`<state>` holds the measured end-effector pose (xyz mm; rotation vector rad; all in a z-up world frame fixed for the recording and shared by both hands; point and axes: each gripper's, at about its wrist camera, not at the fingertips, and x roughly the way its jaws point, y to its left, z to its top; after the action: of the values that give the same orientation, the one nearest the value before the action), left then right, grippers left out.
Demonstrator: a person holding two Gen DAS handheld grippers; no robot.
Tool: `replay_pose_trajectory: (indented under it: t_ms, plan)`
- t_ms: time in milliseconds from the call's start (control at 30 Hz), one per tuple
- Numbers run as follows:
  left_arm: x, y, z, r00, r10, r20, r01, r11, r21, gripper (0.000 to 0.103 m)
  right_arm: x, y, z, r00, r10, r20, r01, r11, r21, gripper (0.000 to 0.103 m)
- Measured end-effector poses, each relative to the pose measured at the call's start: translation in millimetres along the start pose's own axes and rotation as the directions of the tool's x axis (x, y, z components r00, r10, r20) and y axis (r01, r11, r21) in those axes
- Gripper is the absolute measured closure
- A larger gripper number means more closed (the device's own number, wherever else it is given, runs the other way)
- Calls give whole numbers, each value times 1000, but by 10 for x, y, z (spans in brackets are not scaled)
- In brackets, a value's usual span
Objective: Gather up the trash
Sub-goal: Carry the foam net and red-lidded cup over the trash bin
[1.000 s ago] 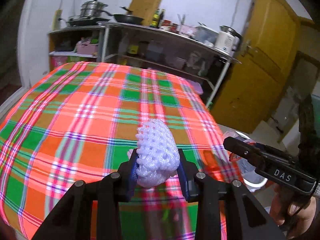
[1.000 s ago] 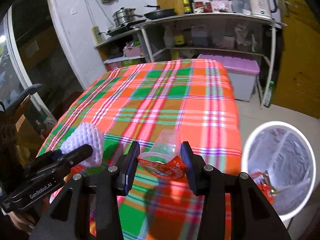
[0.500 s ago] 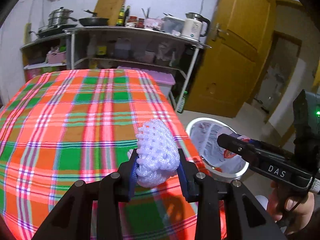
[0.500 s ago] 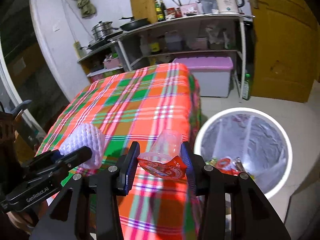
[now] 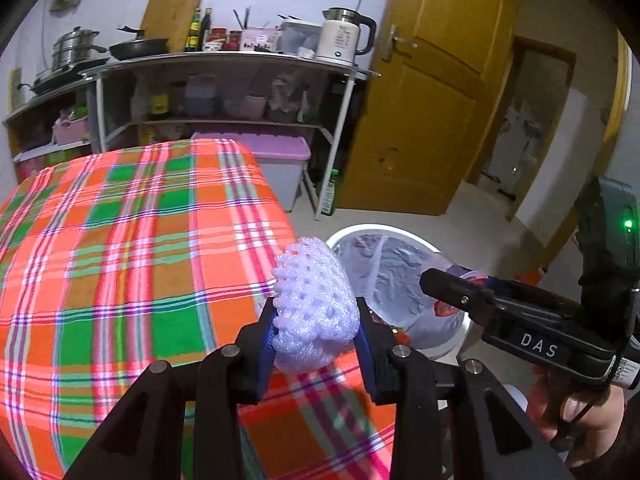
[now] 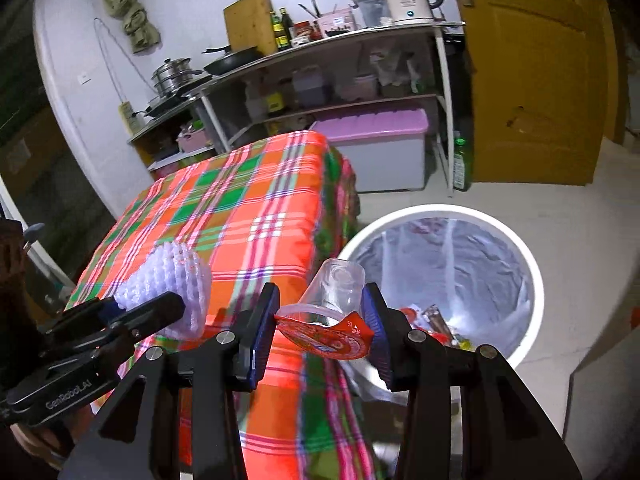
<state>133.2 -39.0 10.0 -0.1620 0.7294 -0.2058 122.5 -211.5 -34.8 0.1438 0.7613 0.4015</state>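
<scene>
My left gripper (image 5: 316, 320) is shut on a white foam fruit net (image 5: 314, 304), held above the right edge of the plaid table (image 5: 120, 248). My right gripper (image 6: 320, 320) is shut on a clear plastic cup (image 6: 338, 286) with a peeled red foil lid (image 6: 326, 336). A white round trash bin (image 6: 532, 280) lined with a grey bag stands on the floor just right of the table, with some trash inside. The cup hangs near the bin's left rim. In the left wrist view the bin (image 5: 400, 232) lies behind the net and the right gripper (image 5: 440, 280) reaches over it.
A metal shelf rack (image 5: 224, 64) with pots, bottles and a kettle (image 5: 344, 36) stands behind the table. A purple-lidded storage box (image 6: 372, 124) sits under it. A yellow door (image 5: 436, 92) is at the right. A green bottle (image 6: 462, 160) stands on the floor.
Both grippers swung to the right from over the table toward its right edge, still holding the net and the cup. The bin now sits much closer to both.
</scene>
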Motion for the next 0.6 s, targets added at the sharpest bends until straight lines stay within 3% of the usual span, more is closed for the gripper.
replay_pose_trajectory:
  t_ms: [600]
  plan:
    - [723, -353, 177, 993, -70, -96, 75, 996, 49, 68, 133, -665, -26, 996, -82, -29, 85, 992, 97, 59]
